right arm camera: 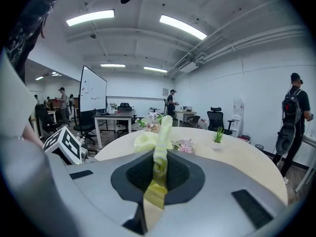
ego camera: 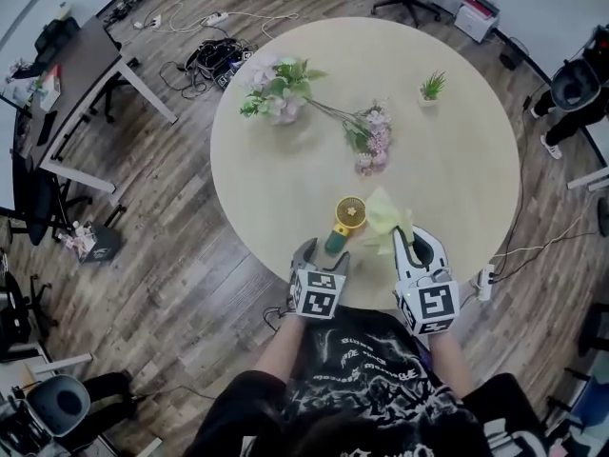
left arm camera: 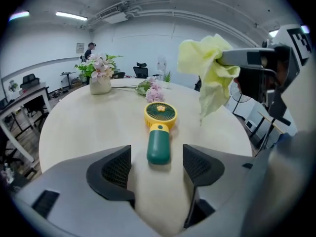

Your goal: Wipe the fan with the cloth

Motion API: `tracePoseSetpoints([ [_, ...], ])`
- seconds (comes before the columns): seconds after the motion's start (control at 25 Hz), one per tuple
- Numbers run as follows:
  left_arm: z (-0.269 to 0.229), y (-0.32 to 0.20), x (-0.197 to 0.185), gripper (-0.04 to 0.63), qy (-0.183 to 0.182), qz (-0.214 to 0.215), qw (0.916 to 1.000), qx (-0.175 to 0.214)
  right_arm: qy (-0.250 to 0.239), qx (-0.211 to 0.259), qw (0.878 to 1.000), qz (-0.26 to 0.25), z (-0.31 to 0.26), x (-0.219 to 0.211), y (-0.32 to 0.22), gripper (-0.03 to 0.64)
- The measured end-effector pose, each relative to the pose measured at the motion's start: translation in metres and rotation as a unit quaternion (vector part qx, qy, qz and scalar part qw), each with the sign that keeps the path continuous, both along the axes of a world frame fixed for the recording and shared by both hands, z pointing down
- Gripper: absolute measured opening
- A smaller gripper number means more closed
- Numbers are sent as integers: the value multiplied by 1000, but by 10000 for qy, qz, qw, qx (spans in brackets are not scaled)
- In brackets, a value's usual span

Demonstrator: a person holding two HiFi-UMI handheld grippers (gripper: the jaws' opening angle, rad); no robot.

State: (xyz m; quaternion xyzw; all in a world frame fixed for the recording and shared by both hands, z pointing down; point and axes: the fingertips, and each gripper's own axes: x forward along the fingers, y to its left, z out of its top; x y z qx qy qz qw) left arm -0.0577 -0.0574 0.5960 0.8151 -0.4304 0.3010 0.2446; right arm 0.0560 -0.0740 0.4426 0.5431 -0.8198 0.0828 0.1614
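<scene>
A small hand fan (ego camera: 346, 223) with a yellow head and a green handle lies flat on the round table (ego camera: 285, 188), near its front edge. My left gripper (ego camera: 320, 251) is open just behind the handle end of the fan (left arm camera: 159, 132), nothing between its jaws. My right gripper (ego camera: 411, 241) is shut on a pale yellow cloth (ego camera: 386, 217), held above the table just right of the fan. That cloth (right arm camera: 157, 147) is pinched between the pads and sticks up past them. In the left gripper view the cloth (left arm camera: 210, 73) hangs from the right gripper's tip.
Pink and white artificial flowers (ego camera: 319, 112) lie across the middle of the table, with a small potted plant (ego camera: 432, 87) at the far right. Desks, office chairs and cables surround the table. A person (right arm camera: 294, 117) stands at the right.
</scene>
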Motion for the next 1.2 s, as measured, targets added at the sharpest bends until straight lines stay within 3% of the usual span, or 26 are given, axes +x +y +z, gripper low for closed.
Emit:
tracePoseSetpoints([
  [0.08,7,-6,1,330,-26,-122,9999,-34,29,-125,9997,-191,7,-4,-8,34],
  [0.32,17,-9,5,316,-347,83,9993,98,42,-333,9972,-667,19,-20,-30,35],
  [0.4,17,-9,10,280,-420,269,9985,203,77,-428,9950,-897,25,-28,-33,37],
  [0.48,18,-8,14,190,-509,473,9971,302,136,-540,9912,-1205,32,-42,-36,37],
  [0.52,18,-8,14,189,-513,517,9969,300,148,-604,9886,-1375,34,-50,-37,36],
  [0.6,20,-8,13,189,-438,533,9974,205,65,-796,9806,-1787,39,-69,-35,35],
  [0.72,21,-7,12,189,-374,521,9979,127,0,-1245,9592,-2540,56,-104,-22,35],
  [0.92,22,-9,12,189,-229,535,9983,-20,1092,-2188,9024,-3547,127,-131,10,35],
  [1.08,19,-9,12,187,-146,546,9983,-110,446,-2605,9066,-3290,136,-134,6,34],
  [1.2,16,-9,12,187,-140,526,9985,-105,510,-2509,9016,-3485,134,-139,4,35],
])
